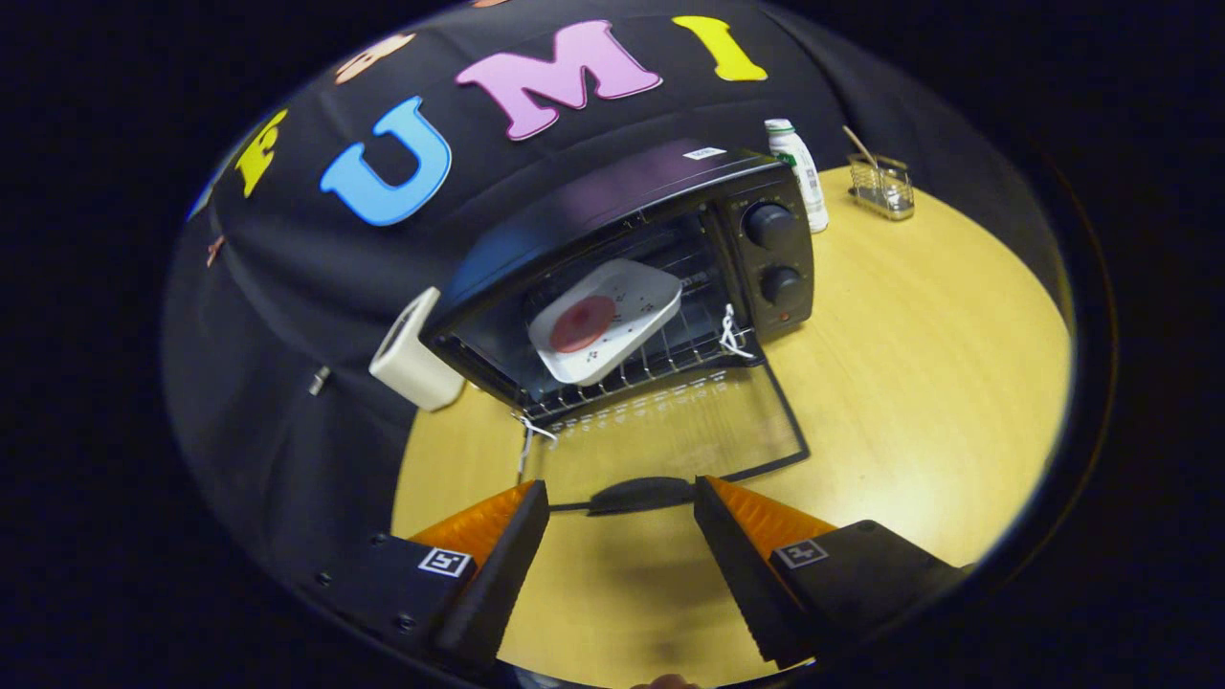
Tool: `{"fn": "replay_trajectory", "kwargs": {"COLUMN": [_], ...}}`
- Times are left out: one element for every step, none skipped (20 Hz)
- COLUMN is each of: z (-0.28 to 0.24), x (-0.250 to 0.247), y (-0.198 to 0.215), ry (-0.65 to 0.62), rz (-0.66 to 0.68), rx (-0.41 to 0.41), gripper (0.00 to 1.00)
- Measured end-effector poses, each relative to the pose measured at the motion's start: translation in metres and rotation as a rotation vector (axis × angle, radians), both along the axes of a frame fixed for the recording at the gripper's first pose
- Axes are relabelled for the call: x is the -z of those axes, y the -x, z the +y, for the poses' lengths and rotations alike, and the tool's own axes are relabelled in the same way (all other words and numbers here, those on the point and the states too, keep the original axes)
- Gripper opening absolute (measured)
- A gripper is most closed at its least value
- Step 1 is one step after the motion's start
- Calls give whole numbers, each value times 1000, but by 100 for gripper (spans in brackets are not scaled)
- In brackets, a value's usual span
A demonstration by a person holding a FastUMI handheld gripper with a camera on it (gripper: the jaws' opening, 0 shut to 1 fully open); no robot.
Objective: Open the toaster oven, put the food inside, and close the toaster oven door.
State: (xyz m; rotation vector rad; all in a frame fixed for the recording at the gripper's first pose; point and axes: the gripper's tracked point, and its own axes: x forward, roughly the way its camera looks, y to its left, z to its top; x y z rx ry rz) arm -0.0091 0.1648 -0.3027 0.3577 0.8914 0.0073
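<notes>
Gripper [622, 498]: fingers spread wide, holding nothing, door handle [639, 495] just ahead between the tips.
Toaster oven [660, 249]: glass door [670, 431] folded down flat over the table [919, 383].
Food: red round on white plate [605, 321], resting on the oven rack inside.

We take this for a staged recording booth dressed as a small kitchen corner: black cloth [316, 316] hangs as the wall behind a pale wooden desk [919, 383], which carries a toaster oven [766, 258], a bottle [799, 172] and a wire basket [882, 187], and our claw [620, 507] hangs spread apart.
</notes>
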Motion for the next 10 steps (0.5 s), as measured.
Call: {"fn": "replay_trajectory", "kwargs": {"z": [-4, -6, -4, -7, -9, -8, -8, -8, -6, -4], "x": [6, 14, 25, 32, 41, 49, 56, 63, 68, 74], "y": [8, 16, 22, 28, 32, 34, 39, 39, 40, 39], "ry": [44, 83, 126, 161, 191, 210, 231, 253, 266, 280], "rz": [16, 33, 57, 76, 93, 110, 124, 136, 144, 149], "rx": [-24, -50, -75, -97, -121, -143, -161, -173, -185, -196], "gripper": [99, 99, 99, 99, 99, 99, 99, 99, 99, 99]}}
